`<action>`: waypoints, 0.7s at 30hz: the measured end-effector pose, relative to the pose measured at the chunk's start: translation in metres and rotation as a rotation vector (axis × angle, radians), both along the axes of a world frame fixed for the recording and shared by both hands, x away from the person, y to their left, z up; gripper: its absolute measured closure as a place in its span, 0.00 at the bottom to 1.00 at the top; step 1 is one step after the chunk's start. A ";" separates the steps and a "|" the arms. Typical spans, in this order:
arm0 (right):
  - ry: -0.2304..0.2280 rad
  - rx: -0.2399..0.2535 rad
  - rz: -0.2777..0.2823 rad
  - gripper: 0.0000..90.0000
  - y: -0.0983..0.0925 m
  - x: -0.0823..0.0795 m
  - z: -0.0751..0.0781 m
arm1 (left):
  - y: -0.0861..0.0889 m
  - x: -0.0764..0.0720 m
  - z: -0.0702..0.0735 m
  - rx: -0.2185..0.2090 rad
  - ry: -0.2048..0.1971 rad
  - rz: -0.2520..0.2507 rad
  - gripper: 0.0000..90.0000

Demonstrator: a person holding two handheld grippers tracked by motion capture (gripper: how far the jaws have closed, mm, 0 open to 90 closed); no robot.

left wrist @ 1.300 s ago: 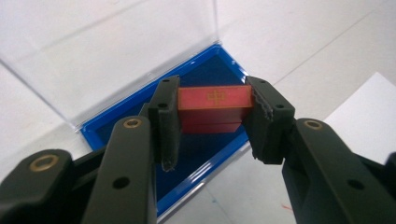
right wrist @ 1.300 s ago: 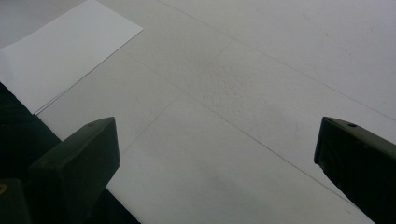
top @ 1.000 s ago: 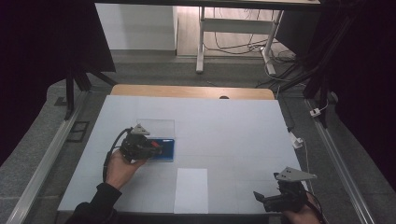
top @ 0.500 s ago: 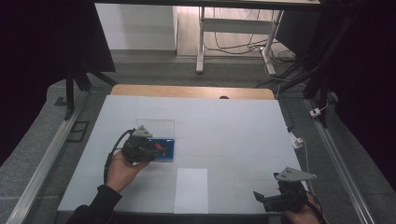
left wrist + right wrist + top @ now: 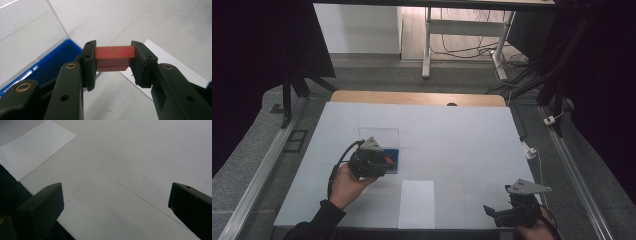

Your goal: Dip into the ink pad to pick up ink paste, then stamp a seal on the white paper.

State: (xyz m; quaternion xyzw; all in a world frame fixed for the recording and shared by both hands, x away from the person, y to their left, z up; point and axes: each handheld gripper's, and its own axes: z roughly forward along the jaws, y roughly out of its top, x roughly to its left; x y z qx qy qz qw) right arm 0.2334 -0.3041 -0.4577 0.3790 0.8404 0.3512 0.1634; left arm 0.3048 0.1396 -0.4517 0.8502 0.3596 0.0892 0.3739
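A small red block [image 5: 114, 57] with a gold cross mark sits clamped between the pads of my left gripper [image 5: 113, 58], lifted above the white table. In the high view the left gripper [image 5: 384, 162] hovers at the near right edge of a blue tray [image 5: 393, 159] with a clear upright lid [image 5: 378, 136]; the red block [image 5: 388, 160] shows at its tip. The blue tray [image 5: 53, 61] lies just left of the jaws in the left gripper view. My right gripper [image 5: 489, 212] rests at the table's front right, its jaws wide apart with bare table between them [image 5: 116, 202].
A white sheet of paper [image 5: 417, 203] lies near the front edge between the two hands; its corner shows as paper [image 5: 172, 62] and paper [image 5: 35, 150] in the gripper views. The table's wooden far edge [image 5: 417, 97] and metal side rails [image 5: 257, 175] bound the surface.
The left hand has shifted slightly right and up with the red block held, away from the blue tray's interior. The right gripper has stayed put.
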 end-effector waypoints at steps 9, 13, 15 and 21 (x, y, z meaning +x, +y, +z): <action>0.001 0.000 0.001 0.00 0.000 0.000 0.000 | -0.014 -0.006 0.004 -0.001 0.002 -0.050 0.65; -0.001 0.001 0.001 0.00 0.000 0.000 0.000 | -0.021 -0.009 0.004 0.003 0.004 -0.073 0.65; 0.000 -0.001 0.002 0.00 0.000 0.000 0.000 | -0.024 -0.010 0.004 0.004 0.008 -0.085 0.65; 0.001 0.001 0.000 0.00 0.000 0.000 0.000 | -0.033 -0.013 0.003 -0.001 0.018 -0.110 0.65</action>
